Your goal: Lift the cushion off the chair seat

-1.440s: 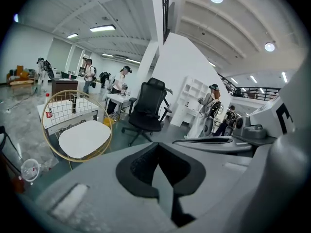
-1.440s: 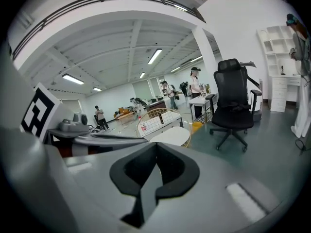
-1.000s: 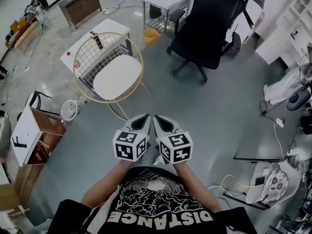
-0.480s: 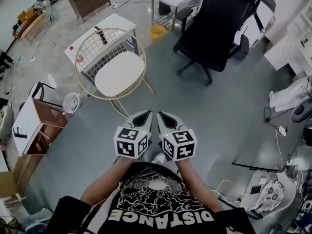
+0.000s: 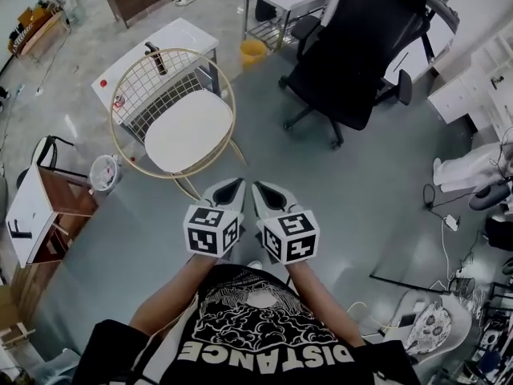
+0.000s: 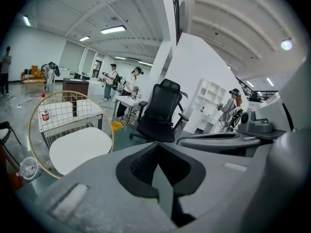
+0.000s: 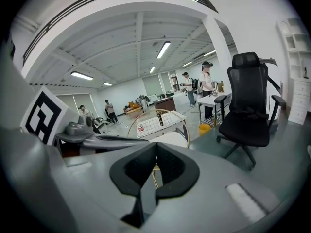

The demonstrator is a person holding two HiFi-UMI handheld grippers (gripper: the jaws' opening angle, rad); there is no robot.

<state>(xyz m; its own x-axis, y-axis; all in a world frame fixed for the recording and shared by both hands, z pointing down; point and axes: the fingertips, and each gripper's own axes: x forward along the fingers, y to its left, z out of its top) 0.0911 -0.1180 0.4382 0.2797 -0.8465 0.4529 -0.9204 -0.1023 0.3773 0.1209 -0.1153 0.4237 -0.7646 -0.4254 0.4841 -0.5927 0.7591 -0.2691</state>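
The left hand-held gripper [image 5: 228, 189] and right hand-held gripper [image 5: 268, 191], both closed and empty, had moved closer to the cushion [image 5: 188, 131]; nothing was lifted yet.

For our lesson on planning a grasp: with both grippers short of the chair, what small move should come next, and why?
Probably carry both forward to the cushion, opening the jaws on arrival. The left gripper and right gripper are shut, empty, side by side, with floor between them and the wire chair; the cushion lies untouched on its seat.

Grey floor [image 5: 361, 191], black office chair [image 5: 353, 46], white table [image 5: 188, 32], ceiling strip lights [image 6: 112, 29], perhaps shelving [image 6: 208, 101] beyond.
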